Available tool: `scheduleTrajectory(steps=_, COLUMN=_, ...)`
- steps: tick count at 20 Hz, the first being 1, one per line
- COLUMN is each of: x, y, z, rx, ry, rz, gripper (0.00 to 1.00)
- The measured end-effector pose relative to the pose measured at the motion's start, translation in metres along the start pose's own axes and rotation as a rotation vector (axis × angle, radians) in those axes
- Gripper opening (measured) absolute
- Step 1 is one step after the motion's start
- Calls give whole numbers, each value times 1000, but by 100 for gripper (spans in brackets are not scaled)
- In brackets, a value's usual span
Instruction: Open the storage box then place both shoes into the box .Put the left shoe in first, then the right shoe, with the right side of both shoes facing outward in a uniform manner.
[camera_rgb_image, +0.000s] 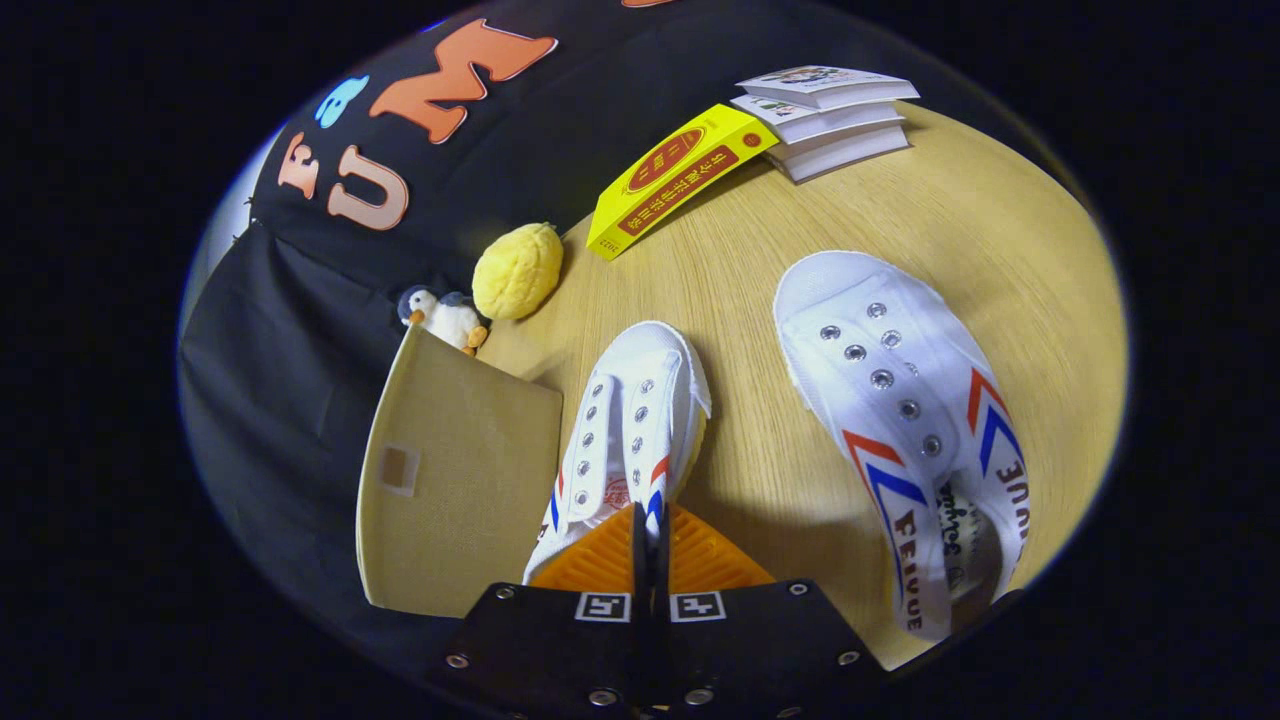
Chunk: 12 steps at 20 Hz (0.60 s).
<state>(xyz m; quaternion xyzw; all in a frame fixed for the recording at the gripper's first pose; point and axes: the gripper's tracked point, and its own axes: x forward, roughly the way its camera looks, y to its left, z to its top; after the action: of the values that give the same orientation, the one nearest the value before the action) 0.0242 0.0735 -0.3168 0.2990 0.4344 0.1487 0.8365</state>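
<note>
Bystanders on the wooden table

A wooden table (800, 220) carried a yellow carton (678, 178) lying flat, one end just beside a stack of three white books (825, 118) at the far edge. A yellow plush lemon (517, 270) sat near the carton's other end, close against the black cloth wall (290, 330). A small penguin toy (441, 316) in white, grey and orange sat just beside the lemon, touching or nearly touching it, tucked between it and the cloth.
</note>
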Motion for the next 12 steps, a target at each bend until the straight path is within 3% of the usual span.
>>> scheduleTrajectory(steps=5, x=-12, y=27, z=14, rx=76, ry=-46, rz=56, gripper=0)
scheduleTrajectory(steps=12, x=-46, y=74, z=33, rx=84, ry=-123, rz=110, gripper=0)
